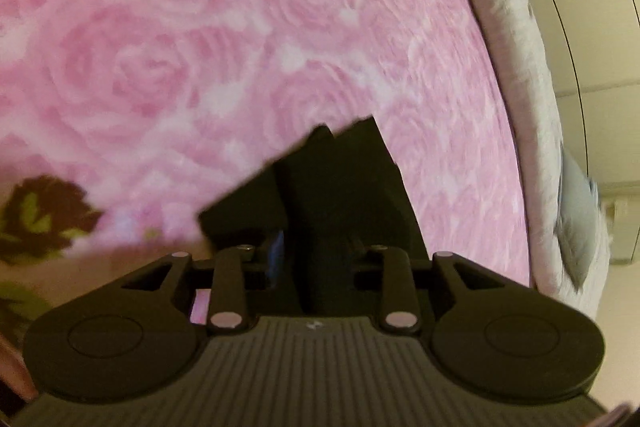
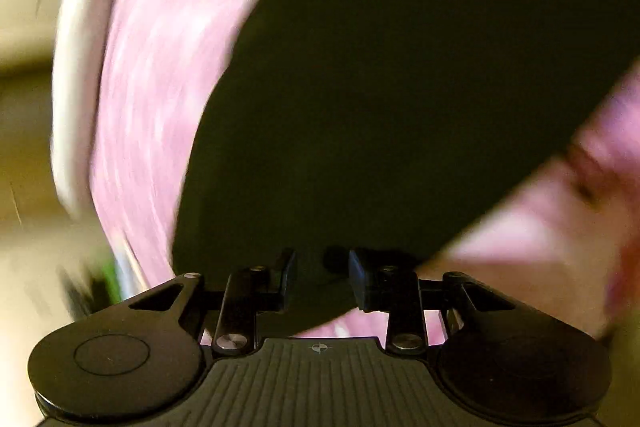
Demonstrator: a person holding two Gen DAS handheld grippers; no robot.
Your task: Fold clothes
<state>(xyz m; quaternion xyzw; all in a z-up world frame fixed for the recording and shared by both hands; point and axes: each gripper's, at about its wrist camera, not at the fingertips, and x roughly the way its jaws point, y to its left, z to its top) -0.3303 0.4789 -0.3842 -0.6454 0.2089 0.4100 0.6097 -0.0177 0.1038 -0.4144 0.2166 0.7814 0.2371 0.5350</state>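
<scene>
The bed [image 1: 240, 47] carries a pink rose-print cover and fills most of both views; a pale padded edge [image 1: 500, 27] runs along one side, with cabinets [image 1: 592, 27] beyond it. The garment [image 2: 400, 87] is a dark cloth lying on the cover. In the right wrist view it spreads broad and flat ahead of the fingers; in the left wrist view only a dark corner of it shows, rising in front of the fingers.

The right gripper [image 2: 322, 275] stands parted, with a clear gap between the pads and no cloth pinched. The left gripper [image 1: 316, 251] sits against the dark corner; dark cloth hides the pads, so its grip cannot be told.

Judged step: a fold has been laid or released and the grippers are re-positioning. The right view is heavily motion-blurred.

The next move calls for locating a free edge or corner, closing on a single layer, and carrying it across level without dragging the layer beneath.
</scene>
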